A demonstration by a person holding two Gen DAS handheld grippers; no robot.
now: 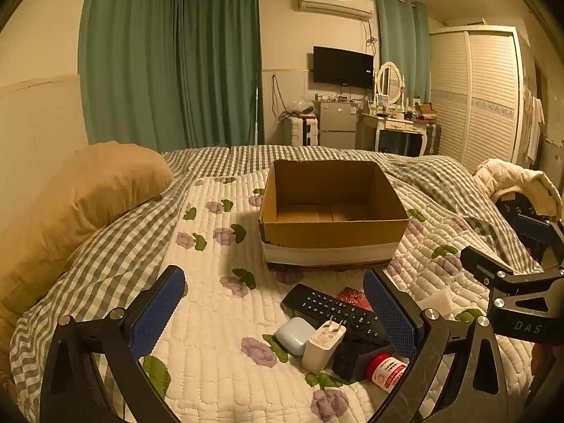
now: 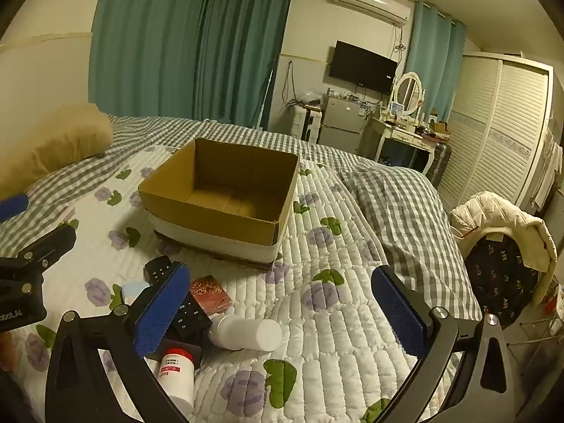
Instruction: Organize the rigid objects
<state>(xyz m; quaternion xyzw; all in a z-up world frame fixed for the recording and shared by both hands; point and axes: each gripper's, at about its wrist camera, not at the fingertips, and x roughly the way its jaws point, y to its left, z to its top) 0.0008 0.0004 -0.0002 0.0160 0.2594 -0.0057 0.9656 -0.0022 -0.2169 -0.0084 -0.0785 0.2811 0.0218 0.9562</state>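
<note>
An open cardboard box [image 1: 331, 236] stands empty on the quilt; it also shows in the right wrist view [image 2: 211, 218]. In front of it lie a black remote [image 1: 331, 310], a white charger [image 1: 322, 347], a pale blue case [image 1: 294, 335], a red-patterned box [image 1: 354, 298], a black block [image 1: 356, 361] and a red-capped bottle [image 1: 387, 372]. The right wrist view shows that bottle [image 2: 176, 373], a white bottle on its side [image 2: 246, 333], the red-patterned box [image 2: 211, 294] and the remote [image 2: 187, 313]. My left gripper [image 1: 278, 317] is open above the pile. My right gripper [image 2: 282, 312] is open, empty, over the white bottle.
A tan pillow [image 1: 88, 190] lies at the left on the checked sheet. A chair with a cream jacket [image 2: 504, 225] stands off the bed's right edge. A wardrobe [image 2: 500, 130], dressing table [image 2: 405, 134] and green curtains [image 1: 169, 63] line the far walls.
</note>
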